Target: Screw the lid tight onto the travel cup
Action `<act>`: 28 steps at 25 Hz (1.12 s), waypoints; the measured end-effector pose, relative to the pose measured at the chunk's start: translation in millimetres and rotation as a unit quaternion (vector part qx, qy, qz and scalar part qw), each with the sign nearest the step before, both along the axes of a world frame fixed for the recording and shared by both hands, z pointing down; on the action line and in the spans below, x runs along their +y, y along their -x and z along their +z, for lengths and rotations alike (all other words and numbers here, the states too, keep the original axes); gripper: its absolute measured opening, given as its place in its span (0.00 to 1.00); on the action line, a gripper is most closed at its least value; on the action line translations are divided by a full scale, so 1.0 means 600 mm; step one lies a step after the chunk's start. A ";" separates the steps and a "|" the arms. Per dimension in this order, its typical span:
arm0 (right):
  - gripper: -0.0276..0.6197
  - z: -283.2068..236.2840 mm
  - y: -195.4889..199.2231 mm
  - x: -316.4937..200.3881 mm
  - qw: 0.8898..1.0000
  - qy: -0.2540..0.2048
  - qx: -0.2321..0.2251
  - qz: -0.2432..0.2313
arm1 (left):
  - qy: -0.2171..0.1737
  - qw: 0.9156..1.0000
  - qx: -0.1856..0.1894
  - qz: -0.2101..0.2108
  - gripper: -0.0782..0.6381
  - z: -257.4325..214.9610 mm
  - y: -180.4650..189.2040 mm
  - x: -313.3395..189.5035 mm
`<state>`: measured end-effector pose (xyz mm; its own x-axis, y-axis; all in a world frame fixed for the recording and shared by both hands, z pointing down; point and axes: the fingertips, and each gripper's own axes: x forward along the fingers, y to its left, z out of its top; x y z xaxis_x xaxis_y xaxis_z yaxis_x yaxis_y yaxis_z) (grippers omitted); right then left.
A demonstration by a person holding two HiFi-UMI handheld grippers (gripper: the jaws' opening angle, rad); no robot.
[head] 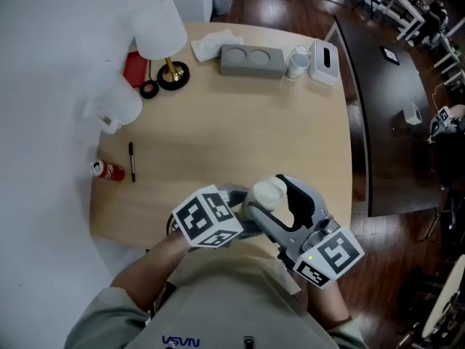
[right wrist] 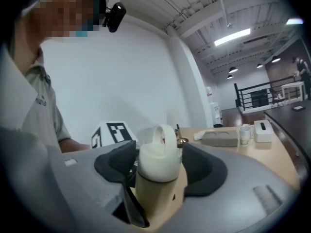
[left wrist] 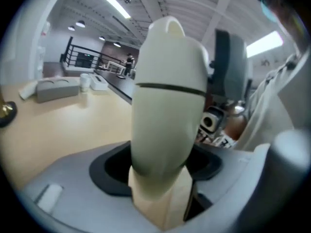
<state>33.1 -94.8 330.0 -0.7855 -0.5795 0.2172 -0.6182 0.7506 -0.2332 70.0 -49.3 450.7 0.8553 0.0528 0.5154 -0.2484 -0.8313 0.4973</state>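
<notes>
— Where's the travel cup (left wrist: 163, 135)?
— Up off the table (head: 240, 115), above its near edge. It has a cream body and the lid end is uppermost.
— And the lid (right wrist: 156, 161)?
— On the mouth. It's paler and domed, with a loop handle on top, and a thin dark seam shows where it meets the body.

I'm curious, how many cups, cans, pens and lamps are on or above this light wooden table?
Cups: 2, the travel cup and a small white cup
Cans: 1, a red can
Pens: 1, a pen
Lamps: 1, a lamp
Total: 5
</notes>
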 end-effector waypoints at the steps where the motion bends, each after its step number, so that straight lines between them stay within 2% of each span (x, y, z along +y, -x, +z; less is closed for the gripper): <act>1: 0.49 -0.013 -0.004 0.008 1.000 0.002 -0.018 -0.022 | 0.024 0.999 0.027 0.025 0.57 -0.015 0.000 0.013; 4: 0.50 -0.049 -0.022 0.024 0.992 0.021 -0.086 -0.089 | 0.079 0.988 0.084 0.103 0.57 -0.051 0.007 0.049; 8: 0.50 -0.070 -0.035 0.032 0.977 0.050 -0.141 -0.155 | 0.122 0.964 0.133 0.197 0.57 -0.084 0.020 0.085; 12: 0.53 -0.069 -0.027 0.040 0.958 0.079 -0.167 -0.219 | 0.136 0.948 0.152 0.245 0.57 -0.099 0.026 0.097; 18: 0.53 -0.065 -0.015 0.055 0.931 0.106 -0.197 -0.289 | 0.138 0.926 0.165 0.309 0.57 -0.112 0.024 0.128; 21: 0.53 -0.066 -0.003 0.074 0.922 0.099 -0.191 -0.322 | 0.141 0.923 0.162 0.319 0.57 -0.106 0.023 0.136; 23: 0.53 -0.067 0.005 0.082 0.922 0.094 -0.184 -0.327 | 0.141 0.923 0.159 0.320 0.57 -0.102 0.022 0.137; 26: 0.48 -0.054 0.003 0.066 0.934 0.094 -0.180 -0.294 | 0.142 0.929 0.154 0.305 0.57 -0.095 0.019 0.127; 28: 0.48 -0.045 -0.004 0.046 0.946 0.093 -0.177 -0.257 | 0.141 0.939 0.152 0.275 0.57 -0.087 0.017 0.107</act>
